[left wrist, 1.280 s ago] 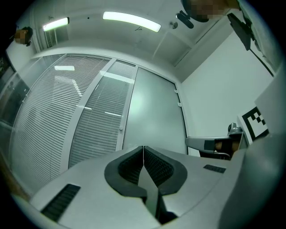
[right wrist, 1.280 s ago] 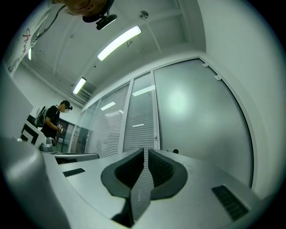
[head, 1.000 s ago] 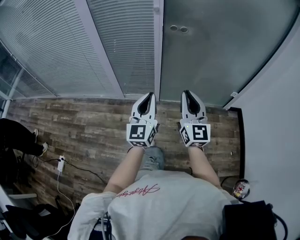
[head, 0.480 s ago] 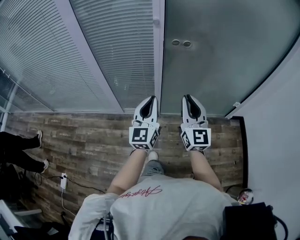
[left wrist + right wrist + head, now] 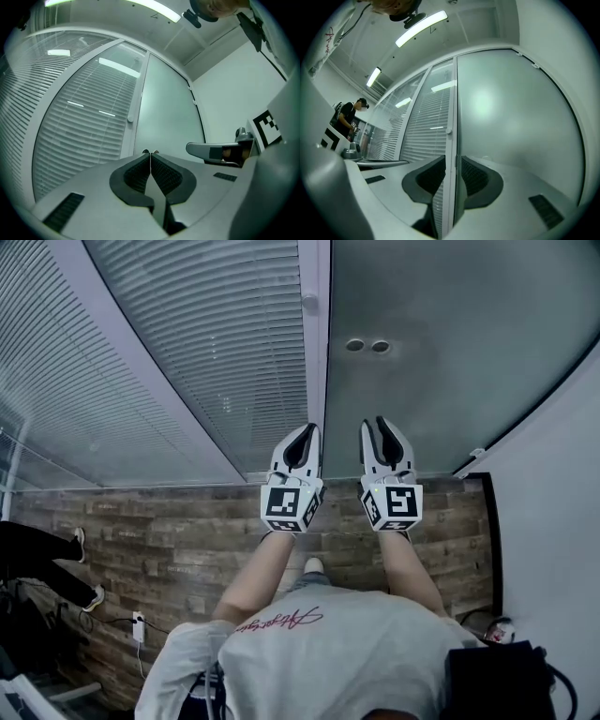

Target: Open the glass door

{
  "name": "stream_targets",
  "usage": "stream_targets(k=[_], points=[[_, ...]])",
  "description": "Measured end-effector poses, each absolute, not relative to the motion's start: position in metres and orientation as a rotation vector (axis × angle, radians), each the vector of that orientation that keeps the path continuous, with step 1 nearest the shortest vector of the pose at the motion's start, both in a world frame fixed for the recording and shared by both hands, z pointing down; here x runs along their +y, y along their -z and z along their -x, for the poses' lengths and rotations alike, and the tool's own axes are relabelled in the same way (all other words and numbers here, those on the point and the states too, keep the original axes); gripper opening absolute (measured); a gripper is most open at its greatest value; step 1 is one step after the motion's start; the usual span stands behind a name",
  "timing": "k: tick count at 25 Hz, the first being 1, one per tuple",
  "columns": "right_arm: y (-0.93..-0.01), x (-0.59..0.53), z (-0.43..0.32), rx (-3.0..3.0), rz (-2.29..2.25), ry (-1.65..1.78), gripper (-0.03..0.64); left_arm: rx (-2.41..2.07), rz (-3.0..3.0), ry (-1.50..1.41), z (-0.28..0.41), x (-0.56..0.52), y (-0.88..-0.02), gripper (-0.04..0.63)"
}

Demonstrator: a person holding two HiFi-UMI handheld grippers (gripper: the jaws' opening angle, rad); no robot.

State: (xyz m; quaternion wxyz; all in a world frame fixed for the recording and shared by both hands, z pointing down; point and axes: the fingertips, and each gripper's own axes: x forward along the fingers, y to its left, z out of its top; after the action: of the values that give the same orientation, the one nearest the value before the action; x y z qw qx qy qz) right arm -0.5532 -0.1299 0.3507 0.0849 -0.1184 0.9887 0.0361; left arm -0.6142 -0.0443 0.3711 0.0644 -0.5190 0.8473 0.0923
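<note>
The frosted glass door (image 5: 441, 334) fills the upper right of the head view, with two round fittings (image 5: 367, 346) near its left edge. It also shows ahead in both gripper views (image 5: 164, 122) (image 5: 511, 117). A white frame post (image 5: 315, 352) with a small knob (image 5: 308, 302) borders it on the left. Both grippers are held side by side, short of the door and touching nothing. My left gripper (image 5: 307, 430) (image 5: 150, 153) is shut and empty. The jaws of my right gripper (image 5: 371, 424) (image 5: 453, 159) are opening with nothing between them; only the distant post shows through the gap.
A glass wall with blinds (image 5: 187, 352) runs left of the post. A white wall (image 5: 553, 549) stands to the right of the door. Wood-plank floor (image 5: 169, 531) lies below. Another person's legs (image 5: 37, 554) and a power strip (image 5: 139, 626) are at the left.
Both grippers have come closer to the door, which now looms larger. The right jaws have parted from shut. The left jaws stay shut.
</note>
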Motion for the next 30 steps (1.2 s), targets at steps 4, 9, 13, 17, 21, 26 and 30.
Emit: stream_targets(k=[4, 9, 13, 17, 21, 26, 30], points=[[-0.344, -0.151, 0.573, 2.949, 0.406, -0.123, 0.116, 2.545, 1.581, -0.286, 0.632, -0.061, -0.366, 0.017], [-0.334, -0.184, 0.601, 2.952, 0.438, -0.117, 0.140, 2.557, 1.569, -0.286, 0.640, -0.069, -0.366, 0.017], [-0.334, -0.220, 0.636, 2.986, 0.477, -0.112, 0.156, 2.594, 1.536, -0.286, 0.646, -0.063, -0.370, 0.017], [-0.352, -0.253, 0.675, 3.057, 0.514, -0.103, 0.164, 2.637, 1.501, -0.274, 0.657, -0.059, -0.379, 0.017], [-0.365, -0.273, 0.704, 3.107, 0.550, -0.113, 0.175, 2.666, 1.481, -0.264, 0.666, -0.055, -0.387, 0.017], [-0.366, -0.283, 0.725, 3.118, 0.591, -0.107, 0.183, 2.688, 1.467, -0.253, 0.674, -0.053, -0.393, 0.017], [-0.366, -0.293, 0.735, 3.116, 0.653, -0.138, 0.183, 2.710, 1.445, -0.244, 0.683, -0.047, -0.397, 0.017]])
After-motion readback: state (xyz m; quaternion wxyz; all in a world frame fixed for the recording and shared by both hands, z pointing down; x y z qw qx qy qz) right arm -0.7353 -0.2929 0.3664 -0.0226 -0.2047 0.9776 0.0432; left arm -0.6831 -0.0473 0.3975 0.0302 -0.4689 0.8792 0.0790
